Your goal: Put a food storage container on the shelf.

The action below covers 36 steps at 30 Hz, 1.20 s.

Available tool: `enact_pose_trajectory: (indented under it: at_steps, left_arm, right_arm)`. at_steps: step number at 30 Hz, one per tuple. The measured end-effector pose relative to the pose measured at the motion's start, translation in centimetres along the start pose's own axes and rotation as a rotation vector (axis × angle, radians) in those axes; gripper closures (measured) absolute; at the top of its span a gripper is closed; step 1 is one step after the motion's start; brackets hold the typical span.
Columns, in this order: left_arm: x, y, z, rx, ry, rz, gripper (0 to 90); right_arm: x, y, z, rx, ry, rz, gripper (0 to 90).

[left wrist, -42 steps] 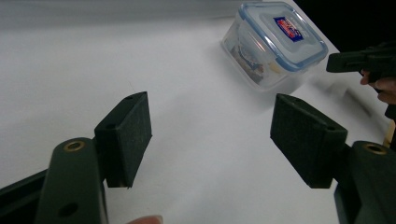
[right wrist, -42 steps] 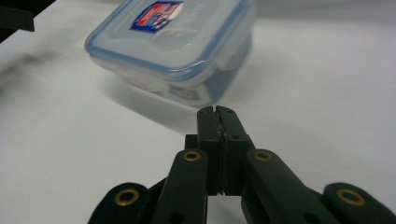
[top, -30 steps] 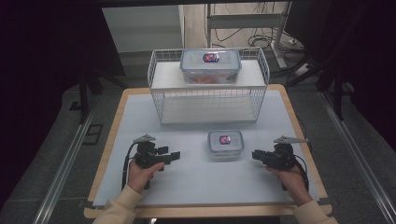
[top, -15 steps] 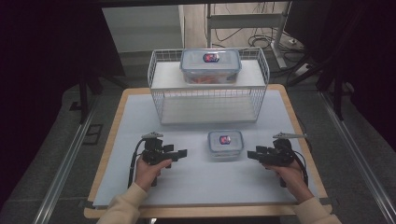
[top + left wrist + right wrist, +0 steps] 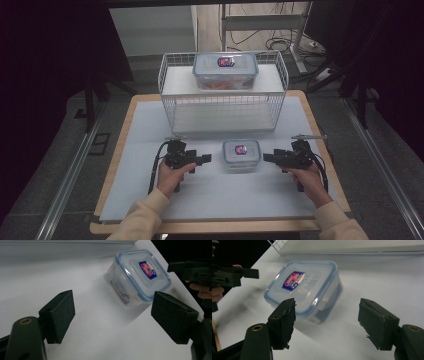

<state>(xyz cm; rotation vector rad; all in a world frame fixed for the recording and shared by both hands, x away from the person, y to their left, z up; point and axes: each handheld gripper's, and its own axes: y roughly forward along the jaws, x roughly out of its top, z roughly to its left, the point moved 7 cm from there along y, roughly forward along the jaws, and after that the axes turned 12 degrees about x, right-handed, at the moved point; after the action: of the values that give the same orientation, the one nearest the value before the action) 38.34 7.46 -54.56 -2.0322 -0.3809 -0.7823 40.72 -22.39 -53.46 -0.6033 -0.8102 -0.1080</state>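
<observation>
A small clear food box with a blue-rimmed lid and a red-and-blue label [image 5: 241, 153] [image 5: 138, 277] [image 5: 304, 288] sits on the white table mat between both grippers. My left gripper [image 5: 206, 159] [image 5: 112, 315] points at it from the left, open and holding nothing, a short gap away. My right gripper [image 5: 267, 157] [image 5: 327, 322] faces it from the right, jaws open wide, close to the box but not touching. A larger box of the same kind [image 5: 225, 69] rests on top of the wire rack [image 5: 170, 100] at the back.
The white wire rack stands across the far half of the mat with a shelf underneath. The wooden table edge [image 5: 112, 175] frames the mat. Metal rails [image 5: 70, 175] run along the floor on both sides.
Both grippers have moved inward toward the small box, the left one rightward and the right one leftward. The box has not moved.
</observation>
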Motion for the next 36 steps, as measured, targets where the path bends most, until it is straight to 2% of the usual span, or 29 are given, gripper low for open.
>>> enact_pose_trajectory:
  at_steps: [5, 13, 14, 19, 23, 26, 29, 30, 31, 33, 36]
  left_arm:
    - [0.6, 1.4, -1.0, -0.016, 0.000, 0.018, 19.3]
    - [1.4, 4.4, -2.5, -0.040, 0.017, 0.068, 21.1]
    - [1.4, 4.7, -2.6, -0.050, 0.001, 0.079, 21.7]
    - [1.2, 6.2, -3.0, -0.081, -0.019, 0.107, 23.2]
    - [1.2, 6.6, -3.4, -0.122, -0.036, 0.121, 25.9]
    - [1.2, 6.8, -3.9, -0.156, -0.050, 0.126, 31.2]
    - [1.1, 6.8, -4.1, -0.161, -0.050, 0.129, 33.8]
    - [1.2, 6.7, -4.2, -0.160, -0.063, 0.121, 34.6]
    - [1.2, 6.5, -4.1, -0.162, -0.060, 0.117, 38.2]
    - [1.2, 6.2, -4.2, -0.163, -0.057, 0.110, 41.5]
    - [1.0, 5.9, -4.2, -0.158, -0.040, 0.106, 43.9]
  right_arm:
    - [0.6, 1.4, 0.1, 0.043, 0.028, 0.022, 27.7]
    - [1.2, 3.6, -0.1, 0.059, 0.062, 0.066, 26.4]
    - [1.3, 3.9, -0.1, 0.065, 0.070, 0.070, 26.3]
    - [1.5, 4.9, -0.4, 0.081, 0.098, 0.087, 26.7]
    - [1.3, 5.1, -0.8, 0.100, 0.132, 0.098, 29.4]
    - [1.2, 5.2, -0.7, 0.115, 0.150, 0.104, 33.0]
    - [1.1, 5.0, -0.8, 0.124, 0.170, 0.105, 36.3]
    - [1.1, 4.9, -0.8, 0.131, 0.173, 0.103, 37.8]
    - [1.0, 4.7, -0.8, 0.139, 0.176, 0.094, 40.7]
    - [1.0, 4.3, -0.6, 0.147, 0.176, 0.086, 42.1]
    - [0.7, 4.1, 0.0, 0.124, 0.132, 0.091, 42.4]
